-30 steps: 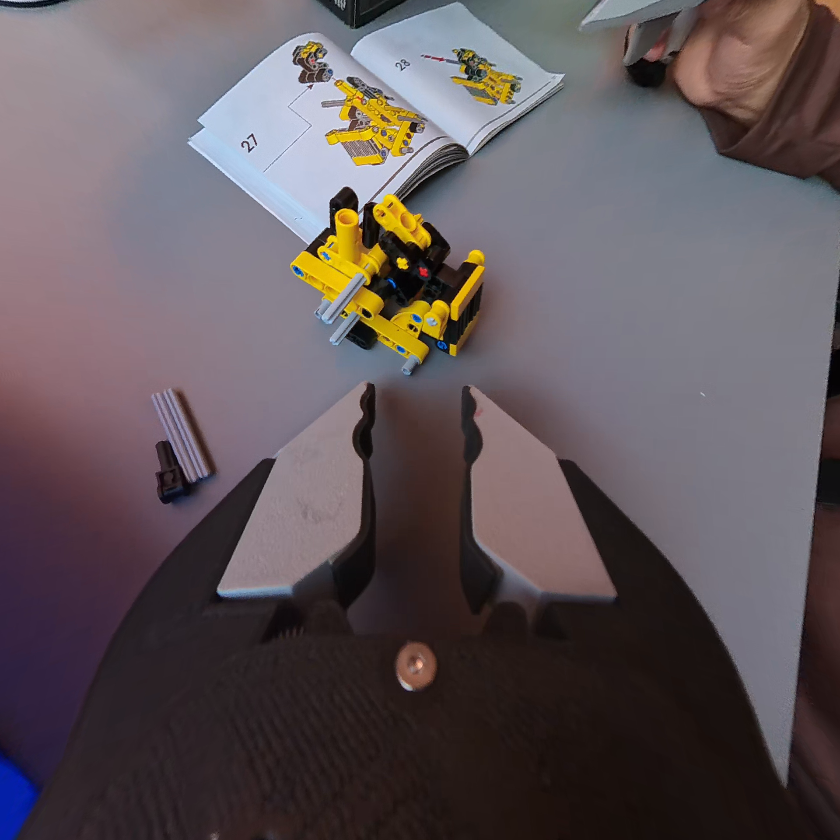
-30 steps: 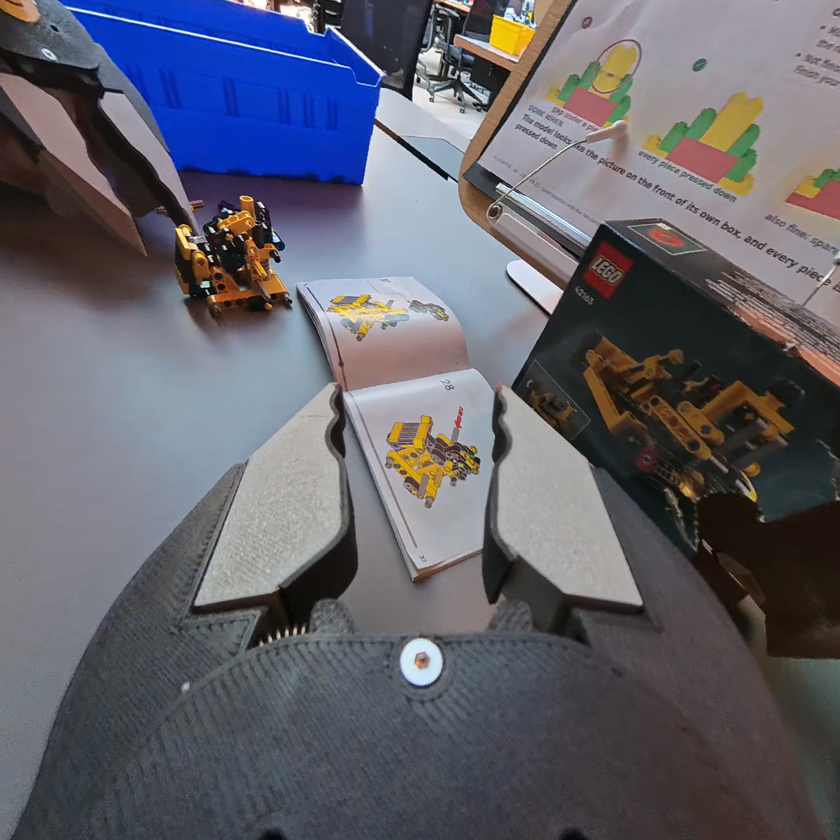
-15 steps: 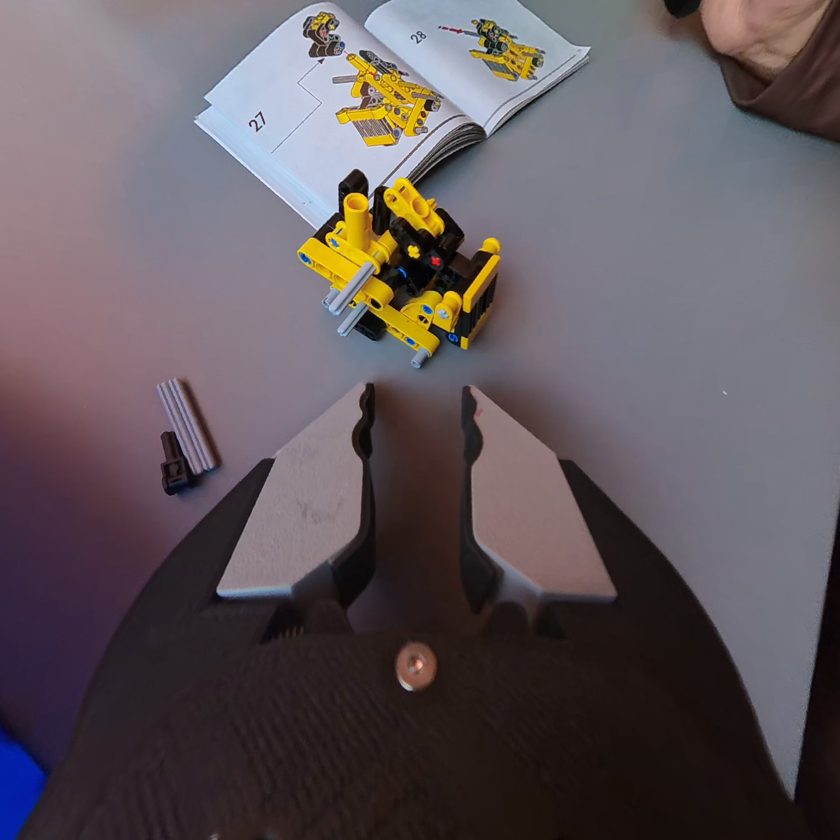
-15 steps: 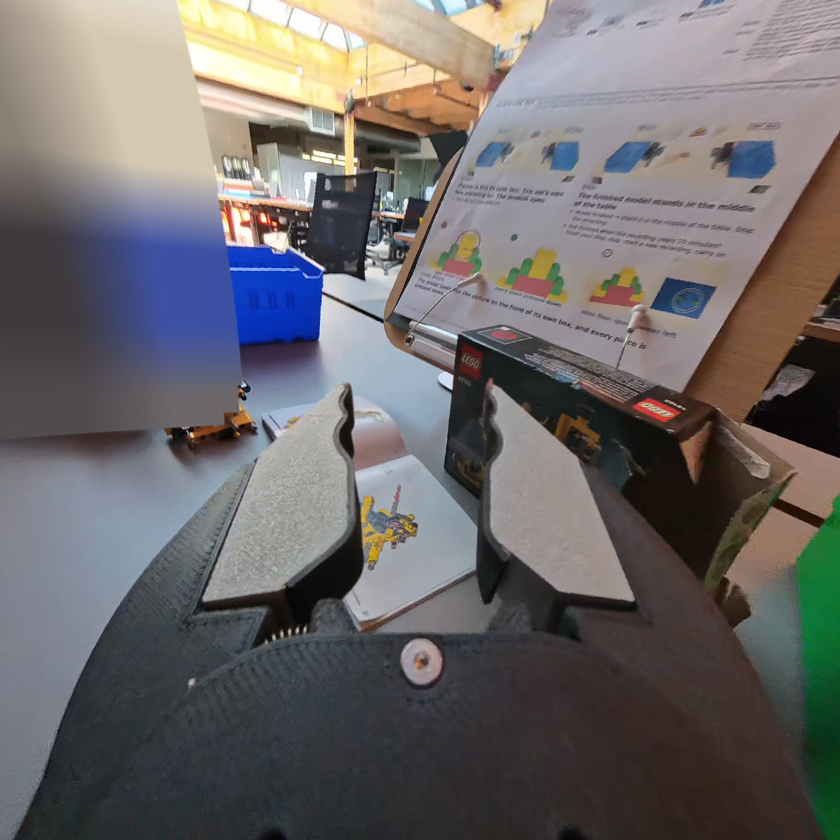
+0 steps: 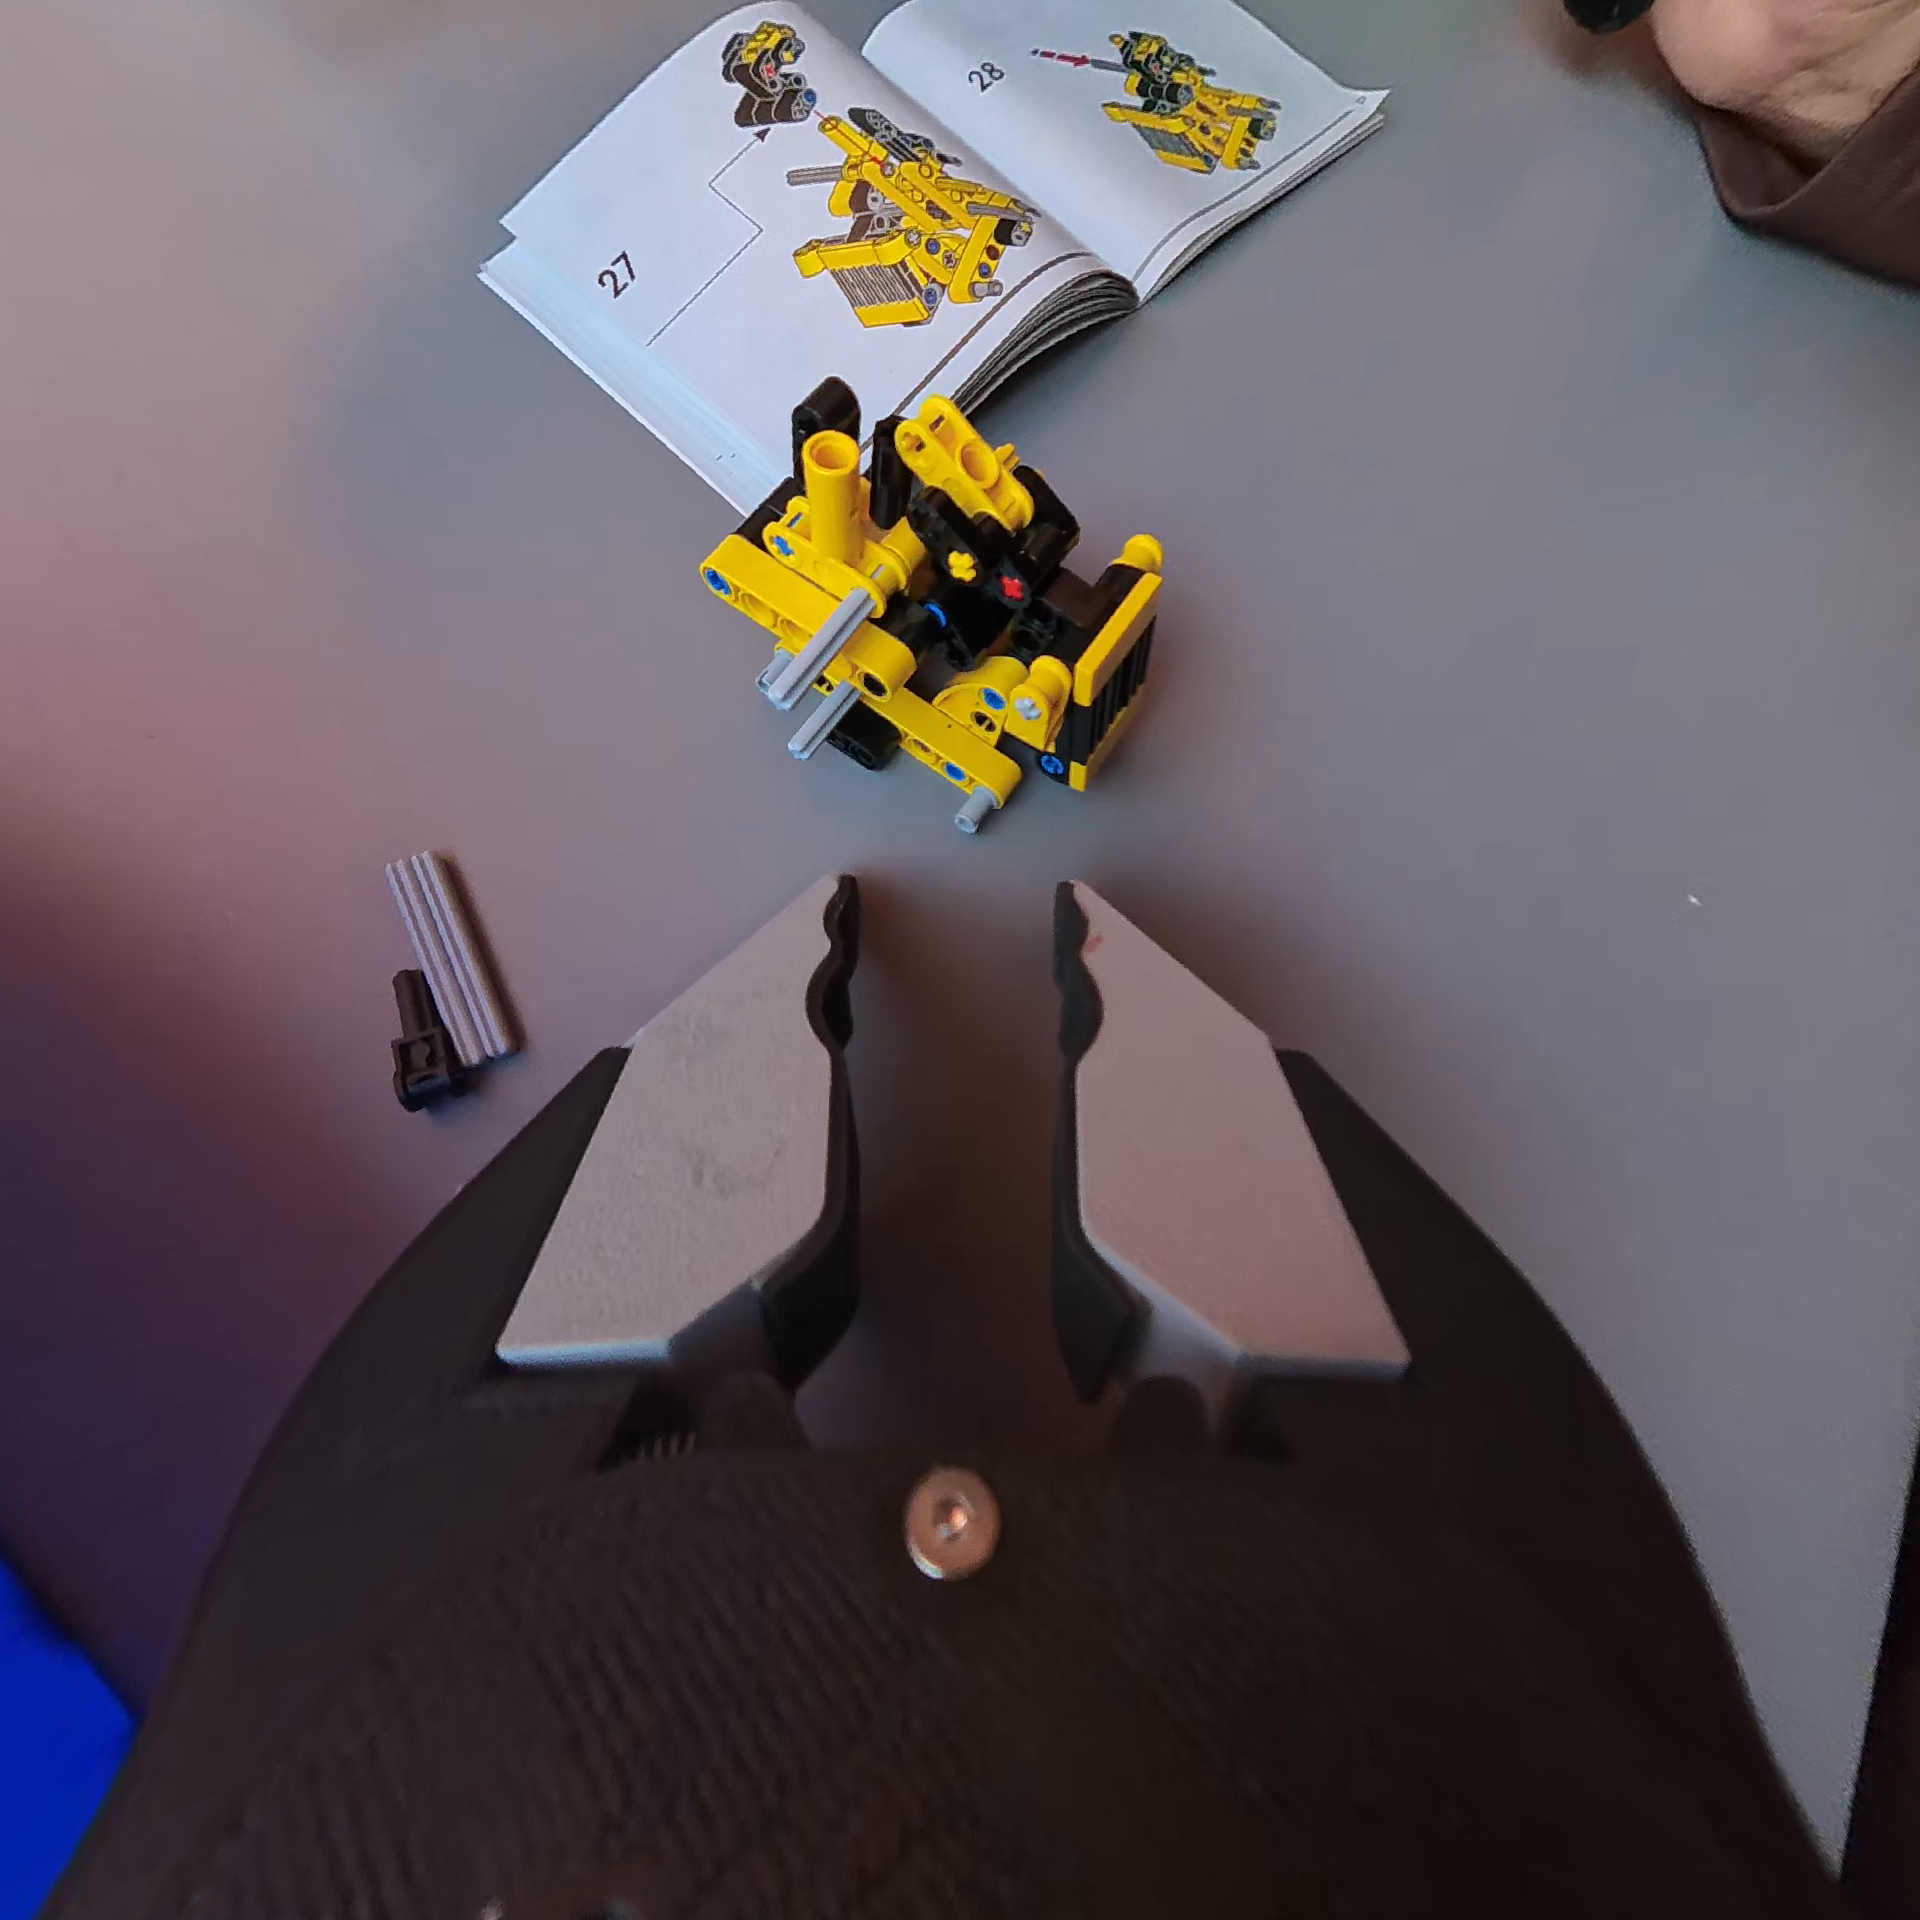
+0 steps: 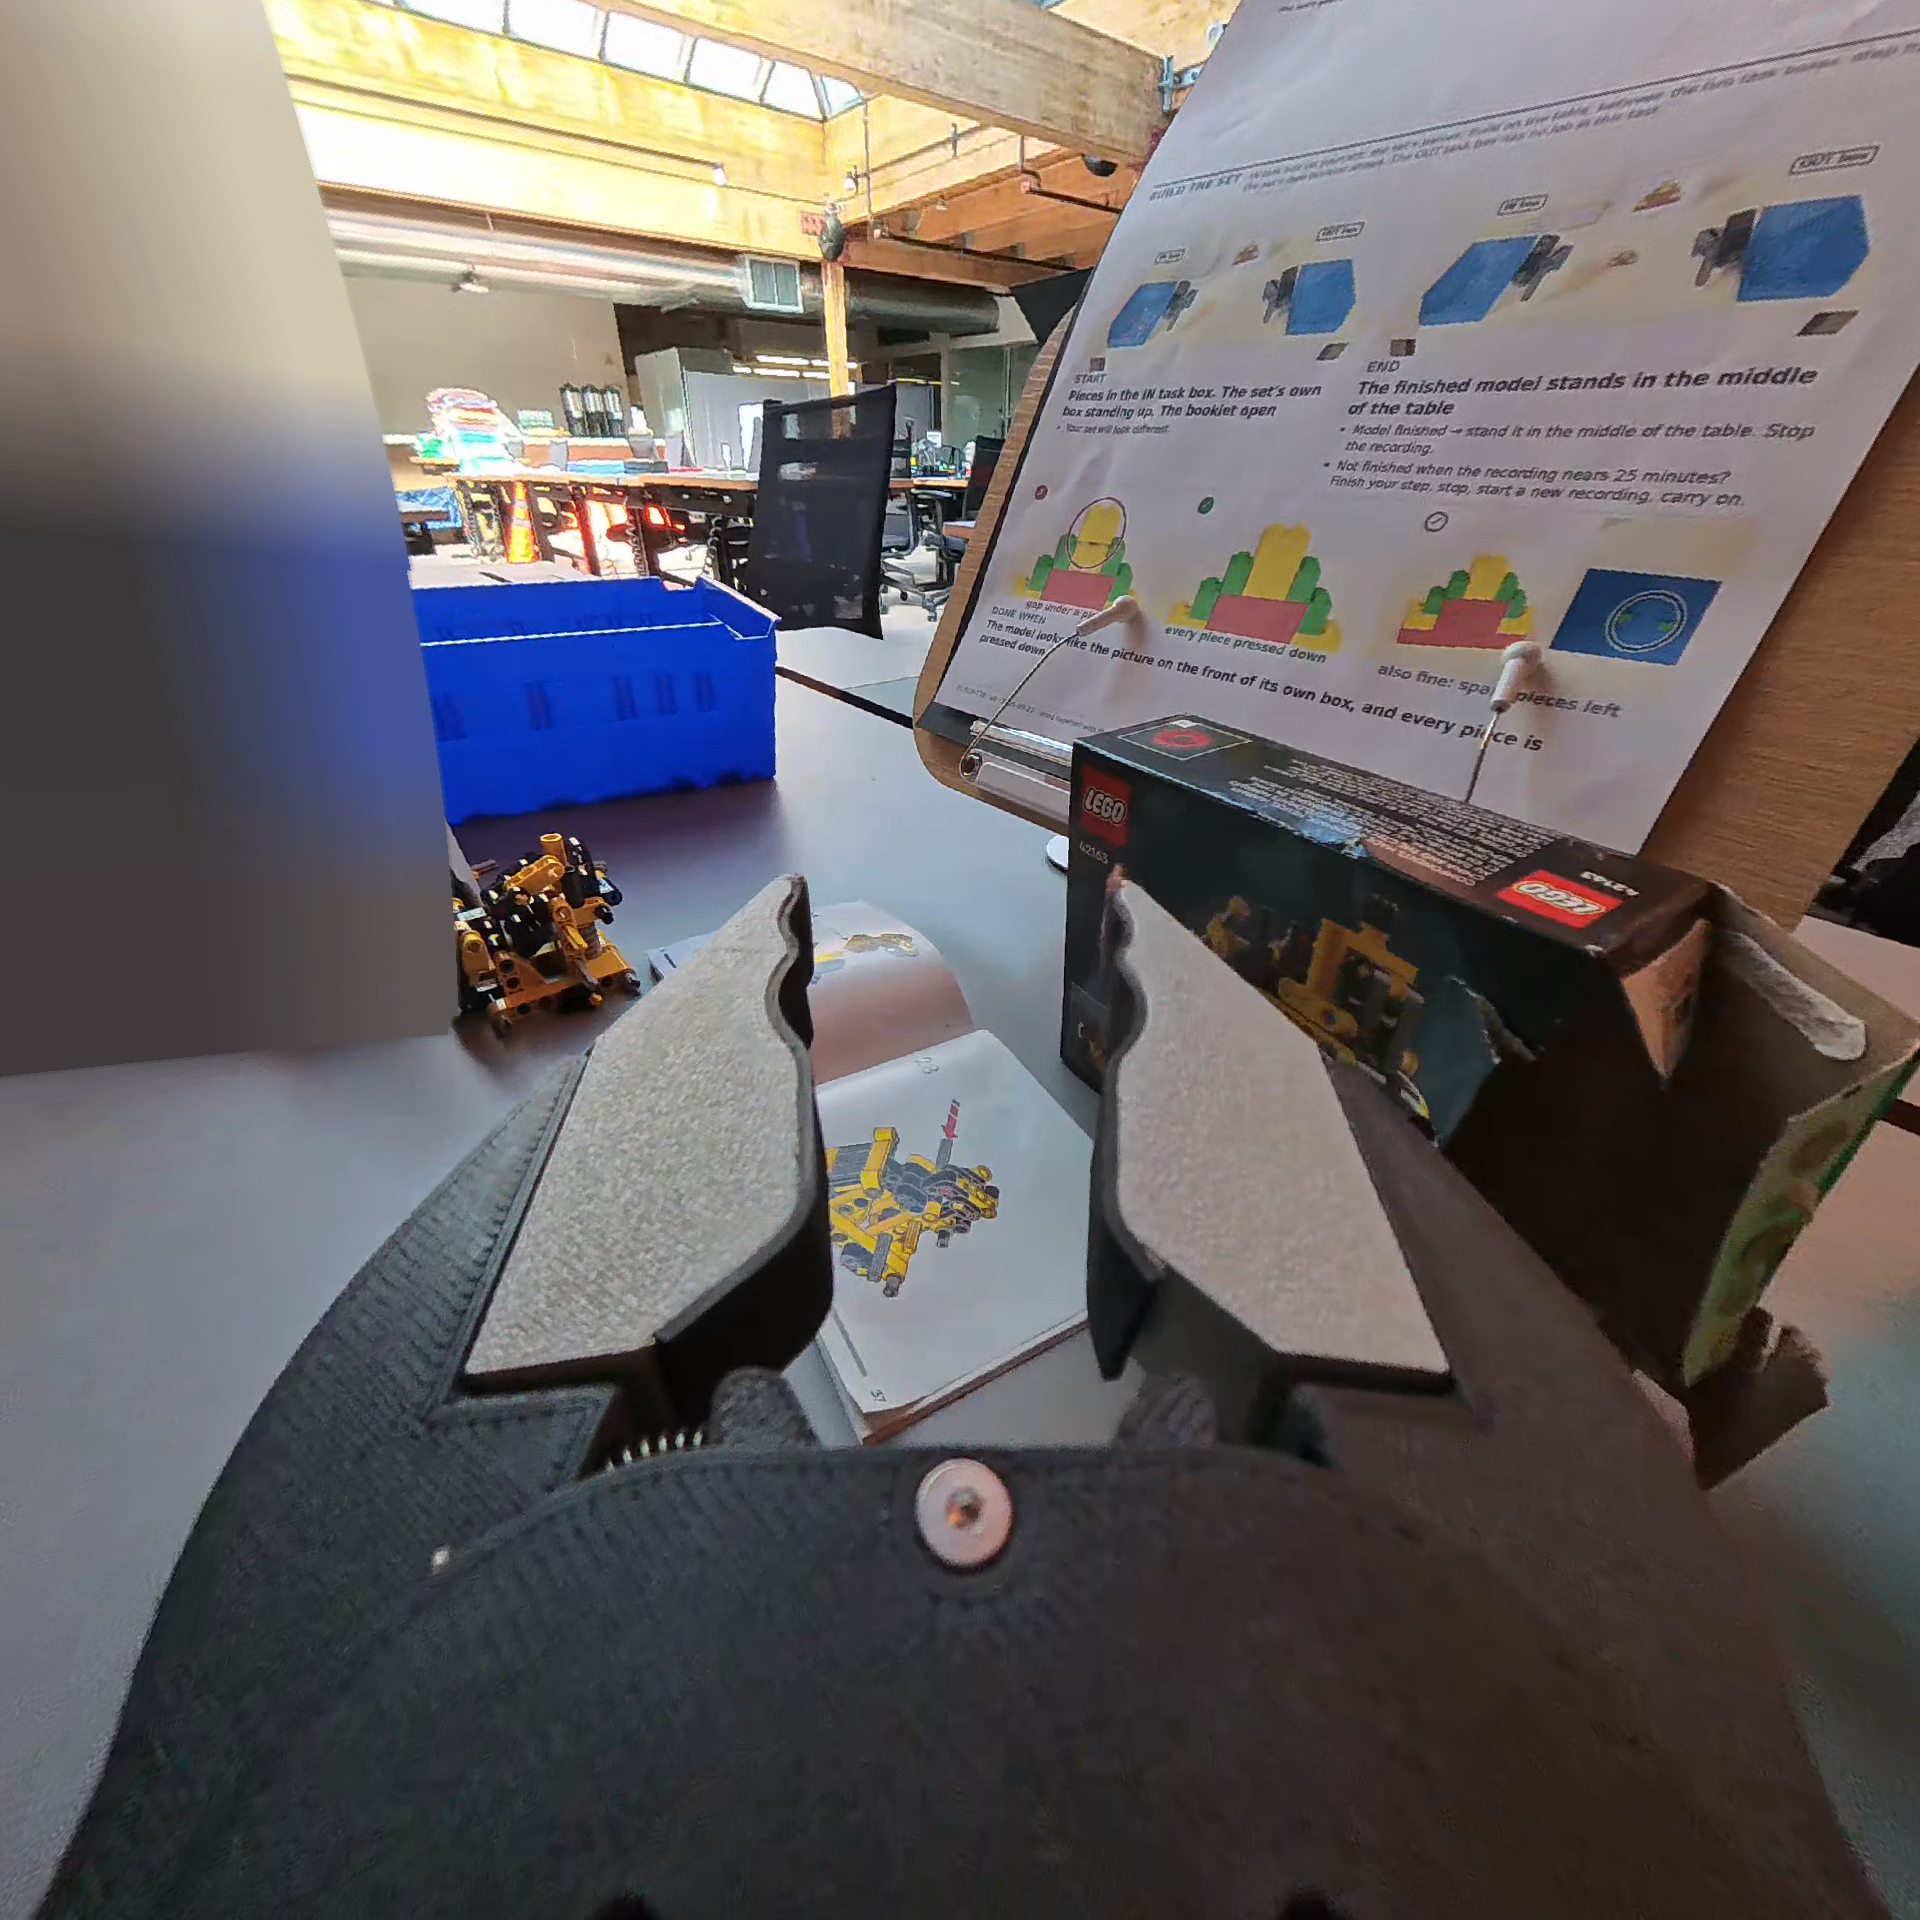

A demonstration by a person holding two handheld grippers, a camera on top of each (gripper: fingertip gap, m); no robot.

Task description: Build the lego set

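Both grippers are empty with their jaws apart. Left gripper hangs over the grey desk in the lower half of its frame, nothing between its fingers; right gripper sits low near the desk, pointing toward the open instruction booklet and the set's box, and grips nothing either

The partly built model, yellow and black, stands at the centre of the left wrist view, just above the left gripper's tips and apart from them, its far corner touching or overlapping the booklet. In the right wrist view it shows at middle left, well apart from the right gripper, in front of a blue bin

I judge the model light and rigid plastic, though its projecting grey axles and pinned beams could shift or pop loose under a sideways squeeze. The safest hold looks to be across the solid body, on the flat yellow side beams, not on the axles or the upright yellow tube

At the left edge of the left wrist view, beside the left finger, lie loose grey axles touching a small black connector: tiny, smooth, liable to roll or slip, best pinched across the middle
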